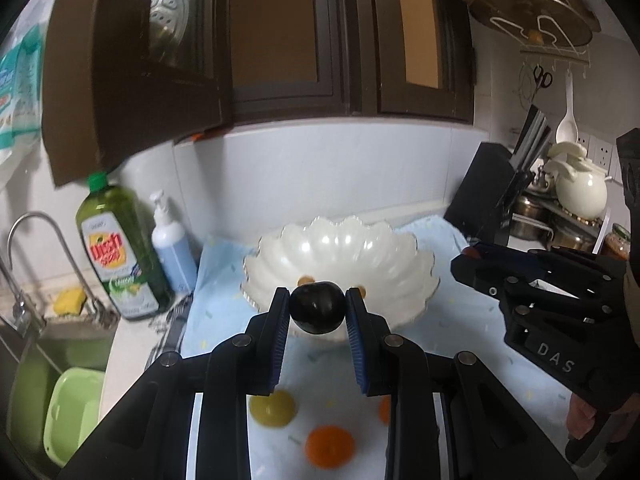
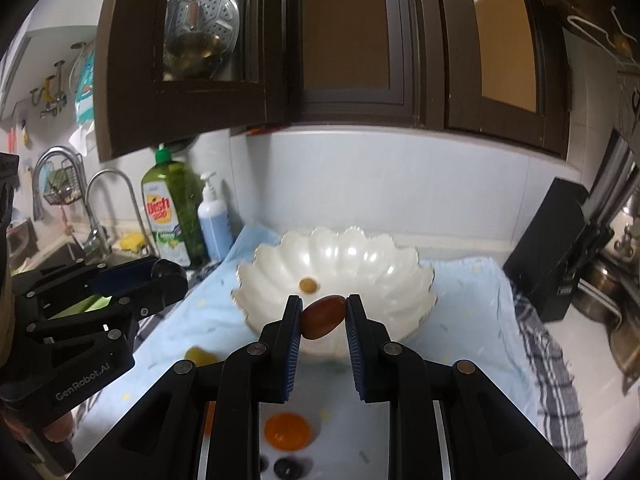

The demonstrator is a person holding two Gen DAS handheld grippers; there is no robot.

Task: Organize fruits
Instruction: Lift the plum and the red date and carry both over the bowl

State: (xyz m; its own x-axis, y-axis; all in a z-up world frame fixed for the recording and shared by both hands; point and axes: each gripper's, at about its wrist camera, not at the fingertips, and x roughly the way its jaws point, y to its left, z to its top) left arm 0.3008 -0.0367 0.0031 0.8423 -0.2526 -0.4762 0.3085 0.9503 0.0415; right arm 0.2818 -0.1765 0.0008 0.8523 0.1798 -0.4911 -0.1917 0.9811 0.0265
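**Two grippers, each holding a fruit near the white bowl**

The left gripper (image 1: 318, 312) is closed on a round, dark purple plum (image 1: 317, 309). Its blue pads press on both sides of the plum. The right gripper (image 2: 323, 316) is closed on a small, reddish-brown oval fruit (image 2: 324, 317), pinched between its pads. Both fruits are held up in the air, just in front of the bowl.

Below the grippers, on the near part of the light blue cloth (image 1: 460, 328), lie loose fruits: a round orange fruit (image 1: 329, 446), a yellow-green round fruit (image 1: 273, 408) and two small dark fruits (image 2: 287, 468) at the near edge.

Farther back, in the middle of the cloth, stands a big white bowl with a wavy petal rim (image 2: 336, 256). A small yellow-brown fruit (image 2: 309, 285) sits inside it.

Past the cloth's far left corner stand a green bottle of dish soap (image 1: 120, 248) and a blue pump bottle (image 1: 172, 240), near the sink tap (image 1: 40, 248). By the far right corner stands a black knife block (image 1: 480, 188). Dark brown cabinets (image 1: 304, 40) hang above.
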